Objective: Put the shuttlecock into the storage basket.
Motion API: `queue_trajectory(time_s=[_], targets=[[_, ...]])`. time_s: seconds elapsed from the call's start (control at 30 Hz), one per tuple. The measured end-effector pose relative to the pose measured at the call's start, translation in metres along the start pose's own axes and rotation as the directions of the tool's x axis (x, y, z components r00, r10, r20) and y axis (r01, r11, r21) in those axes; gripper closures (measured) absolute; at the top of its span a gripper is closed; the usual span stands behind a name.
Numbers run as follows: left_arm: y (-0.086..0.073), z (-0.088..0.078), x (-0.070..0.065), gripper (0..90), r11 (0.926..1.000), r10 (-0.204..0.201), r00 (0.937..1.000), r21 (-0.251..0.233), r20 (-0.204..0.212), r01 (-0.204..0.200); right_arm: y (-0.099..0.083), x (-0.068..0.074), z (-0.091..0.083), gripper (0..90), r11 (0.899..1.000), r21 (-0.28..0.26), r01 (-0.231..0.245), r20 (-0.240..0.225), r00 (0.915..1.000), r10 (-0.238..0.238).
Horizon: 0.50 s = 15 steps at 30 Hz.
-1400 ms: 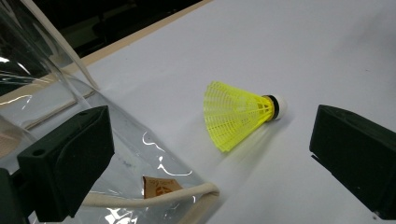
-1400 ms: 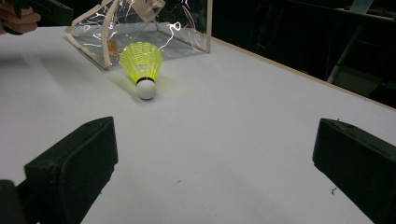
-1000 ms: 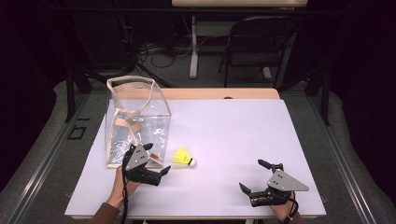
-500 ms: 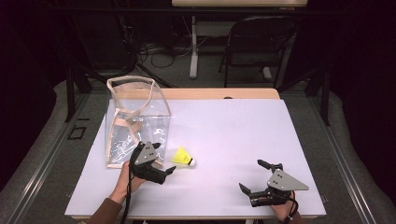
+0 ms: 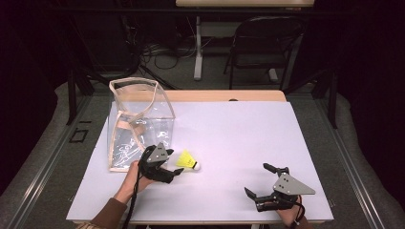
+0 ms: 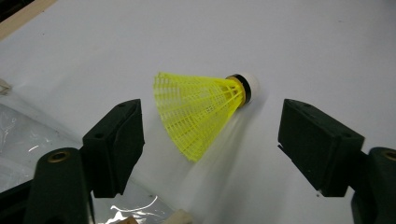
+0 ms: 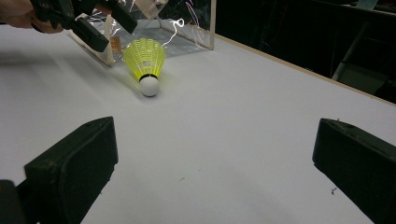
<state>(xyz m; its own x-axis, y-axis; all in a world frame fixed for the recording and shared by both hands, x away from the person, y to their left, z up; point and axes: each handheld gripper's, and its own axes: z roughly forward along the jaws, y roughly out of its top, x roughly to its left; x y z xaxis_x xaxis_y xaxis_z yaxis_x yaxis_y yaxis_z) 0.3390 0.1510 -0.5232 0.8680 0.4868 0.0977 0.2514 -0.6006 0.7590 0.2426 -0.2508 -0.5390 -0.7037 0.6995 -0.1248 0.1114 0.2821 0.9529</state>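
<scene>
My left gripper has just been closing, jaws not yet touching the shuttlecock between them near the table's front-left. It's light, with a crushable skirt; I'd pinch gently.

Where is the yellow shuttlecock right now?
In the high view, the shuttlecock lies on its side on the white table, near-left, between the left gripper jaws, untouched, beside the clear bag.
</scene>
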Motion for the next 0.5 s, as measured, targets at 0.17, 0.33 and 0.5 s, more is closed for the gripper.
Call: queue_trajectory(time_s=[0.17,0.33,0.5], targets=[[0.0009,0.0029,0.0029,35.6,0.9996,0.004,0.9999,0.027,0.016,-0.005,0.0000,0.0001,0.0001,0.0,1.000,0.003,0.000,-0.001,1.0000,0.000],[0.0008,0.0066,0.0060,46.0,0.9984,0.006,0.9991,0.057,0.041,-0.008,-0.0002,0.0002,0.0003,0.0,1.000,0.005,-0.002,-0.001,1.0000,0.002],[0.0007,0.0084,0.0085,53.8,0.9968,0.017,0.9977,0.077,0.066,-0.022,-0.0003,0.0003,0.0005,0.0,1.000,0.010,0.000,-0.001,1.0000,0.000]])
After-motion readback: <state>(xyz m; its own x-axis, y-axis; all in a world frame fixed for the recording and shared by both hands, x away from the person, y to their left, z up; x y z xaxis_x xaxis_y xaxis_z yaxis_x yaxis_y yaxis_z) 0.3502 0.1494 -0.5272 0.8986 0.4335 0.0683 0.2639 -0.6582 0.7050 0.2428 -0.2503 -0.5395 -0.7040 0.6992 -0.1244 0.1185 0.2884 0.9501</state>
